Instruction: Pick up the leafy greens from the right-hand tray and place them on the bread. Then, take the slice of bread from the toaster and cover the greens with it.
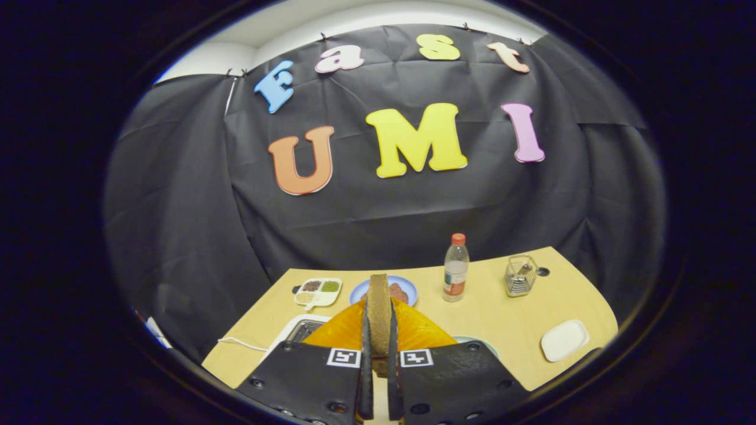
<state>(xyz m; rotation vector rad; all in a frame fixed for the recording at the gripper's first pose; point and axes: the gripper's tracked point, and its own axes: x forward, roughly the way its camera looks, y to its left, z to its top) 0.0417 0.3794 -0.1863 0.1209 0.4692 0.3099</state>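
- Your tool (378, 354) is closed narrow on the slice of bread (378, 310); both fingers (365, 366) press its flat faces, and the slice stands upright on edge between them, its top rising past the fingertips.
- You hold the bread lifted above the worktop (502, 319), with the toaster (301, 330) lying below and to the left of your fingers; a white cable (239, 342) runs from it across the worktop.
- Just beyond the slice sits a blue plate (407, 289) carrying something reddish-brown; you cannot tell from here what it is.
- To the left of that plate lies a white divided tray (319, 292) holding dark, green and pale fillings in separate compartments.
- To the right of the plate a clear bottle (455, 268) with a red cap stands upright.
- Farther right stands a wire basket (520, 275), and nearer you, well apart from it, a white dish (564, 340) lies by the worktop's edge.
- A pale rim (478, 342) peeks out just past your right finger; you cannot tell what it belongs to.
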